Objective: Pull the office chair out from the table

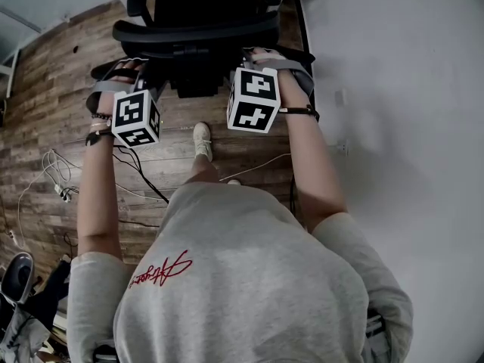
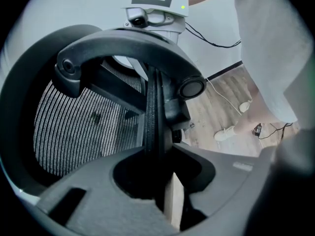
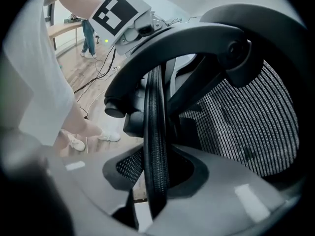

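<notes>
Left gripper [image 2: 157, 173] was pinched on the thin side edge of the office chair [image 1: 198, 21], with the black backrest rim [image 2: 152, 107] standing upright between its jaws and both pads against it. The right gripper [image 3: 155, 181] was clamped the same way on the opposite edge of the backrest, where the woven rim [image 3: 155, 132] ran straight through its jaws beside the mesh [image 3: 256, 127]. In the head view the chair stood just ahead of the person on the wooden floor [image 1: 45, 89], close beside a white wall [image 1: 408, 89]; the counter was not clearly in view. Both holds looked made, so the pull itself seemed to be the step in hand. The next move would call for drawing both hands back evenly while stepping backward, so that the chair rolled straight and did not swivel. It would also mean minding the cables [image 1: 144, 176] on the floor and the person's own foot [image 1: 202, 141] behind it.
</notes>
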`<action>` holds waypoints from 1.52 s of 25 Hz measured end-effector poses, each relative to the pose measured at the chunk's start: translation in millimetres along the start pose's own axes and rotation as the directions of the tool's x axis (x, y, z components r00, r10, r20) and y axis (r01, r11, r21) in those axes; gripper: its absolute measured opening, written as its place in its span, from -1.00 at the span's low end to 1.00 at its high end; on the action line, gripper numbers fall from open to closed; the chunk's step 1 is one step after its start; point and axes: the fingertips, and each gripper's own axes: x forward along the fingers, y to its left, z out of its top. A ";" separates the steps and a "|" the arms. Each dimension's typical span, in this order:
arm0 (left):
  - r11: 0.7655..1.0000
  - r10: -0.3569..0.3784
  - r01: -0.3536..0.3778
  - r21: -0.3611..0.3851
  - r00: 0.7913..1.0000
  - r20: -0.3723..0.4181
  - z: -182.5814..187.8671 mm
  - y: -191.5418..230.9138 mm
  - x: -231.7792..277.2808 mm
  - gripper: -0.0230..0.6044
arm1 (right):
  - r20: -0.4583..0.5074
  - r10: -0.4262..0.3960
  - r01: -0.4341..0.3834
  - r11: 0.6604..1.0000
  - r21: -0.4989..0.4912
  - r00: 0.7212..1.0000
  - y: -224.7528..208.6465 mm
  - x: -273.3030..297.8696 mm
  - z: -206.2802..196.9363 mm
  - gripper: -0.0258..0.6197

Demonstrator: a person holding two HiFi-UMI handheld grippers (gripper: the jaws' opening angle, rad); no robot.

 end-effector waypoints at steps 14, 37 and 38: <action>1.000 0.002 -0.002 0.002 1.000 0.003 7.6 -12.9 -12.7 -0.63 | 0.002 0.007 -0.007 1.000 -0.001 1.000 15.1 -12.3 1.0 -0.55; 1.000 0.014 -0.014 0.000 1.000 -0.005 26.1 -48.6 -35.0 -0.63 | 0.006 -0.001 0.001 1.000 -0.017 1.000 55.4 -33.3 -2.4 -0.56; 1.000 0.014 -0.014 0.000 1.000 -0.005 26.5 -49.3 -35.4 -0.63 | 0.007 -0.001 0.001 1.000 -0.018 1.000 56.2 -33.8 -2.5 -0.56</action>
